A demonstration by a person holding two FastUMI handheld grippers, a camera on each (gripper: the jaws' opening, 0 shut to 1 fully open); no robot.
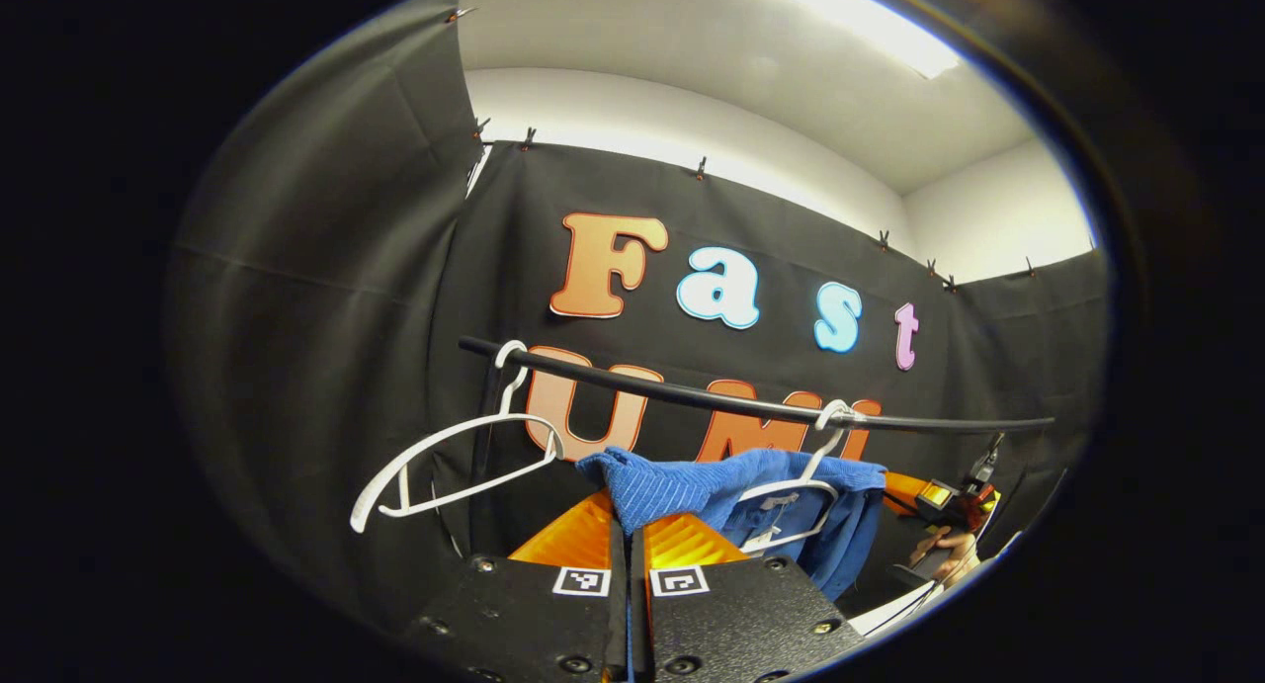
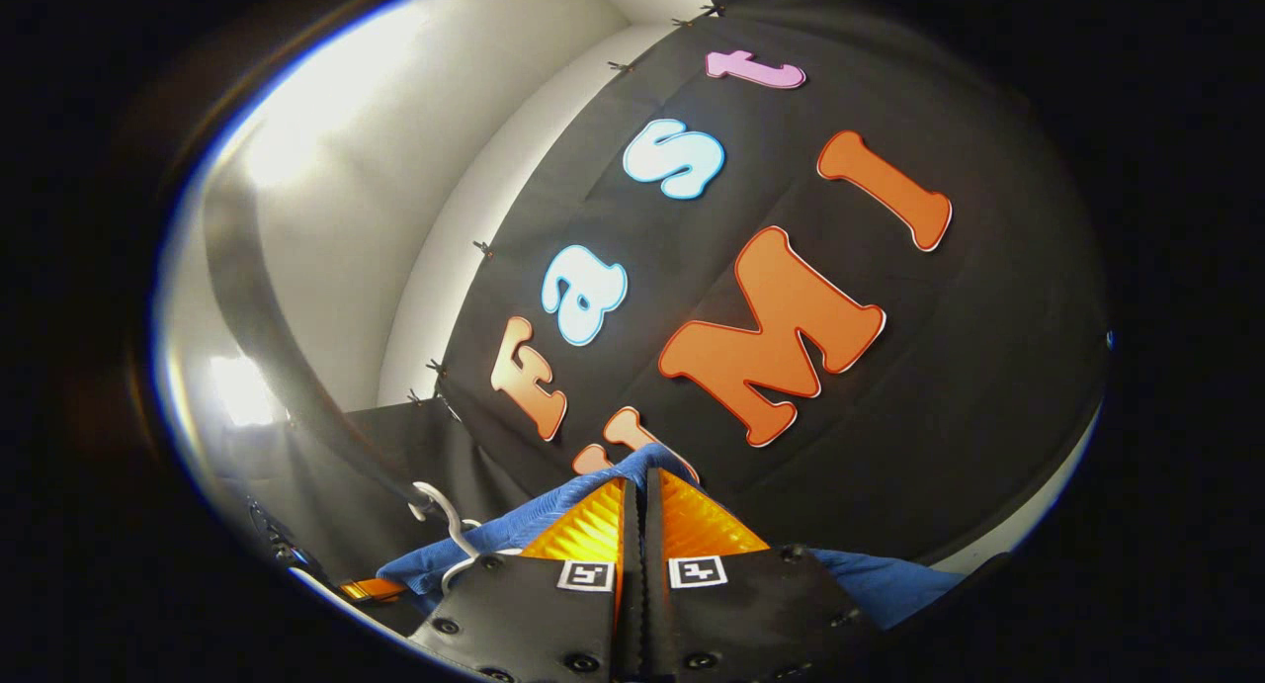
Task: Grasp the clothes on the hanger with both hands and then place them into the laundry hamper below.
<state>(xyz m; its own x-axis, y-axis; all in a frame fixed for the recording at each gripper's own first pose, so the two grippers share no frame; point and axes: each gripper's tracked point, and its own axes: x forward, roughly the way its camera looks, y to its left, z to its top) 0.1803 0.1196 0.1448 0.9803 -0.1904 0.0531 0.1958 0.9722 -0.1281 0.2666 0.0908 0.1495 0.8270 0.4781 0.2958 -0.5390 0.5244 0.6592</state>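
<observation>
A blue garment (image 1: 751,495) hangs on a white hanger (image 1: 805,475) hooked over the black rail (image 1: 692,394). My left gripper (image 1: 628,525) is shut on one raised shoulder of the garment, pinching blue cloth between its fingers. In the right gripper view my right gripper (image 2: 637,485) is shut on another part of the blue garment (image 2: 514,530), with cloth bunched at its tips and trailing to both sides. The white hanger's hook (image 2: 445,515) sits on the rail (image 2: 287,367) to the left of it. The other gripper (image 1: 949,505) and a hand show at the far right of the left gripper view.
An empty white hanger (image 1: 445,456) hangs tilted on the left end of the rail. Black cloth walls close in behind and to the sides. A bright ceiling light (image 1: 860,21) is overhead.
</observation>
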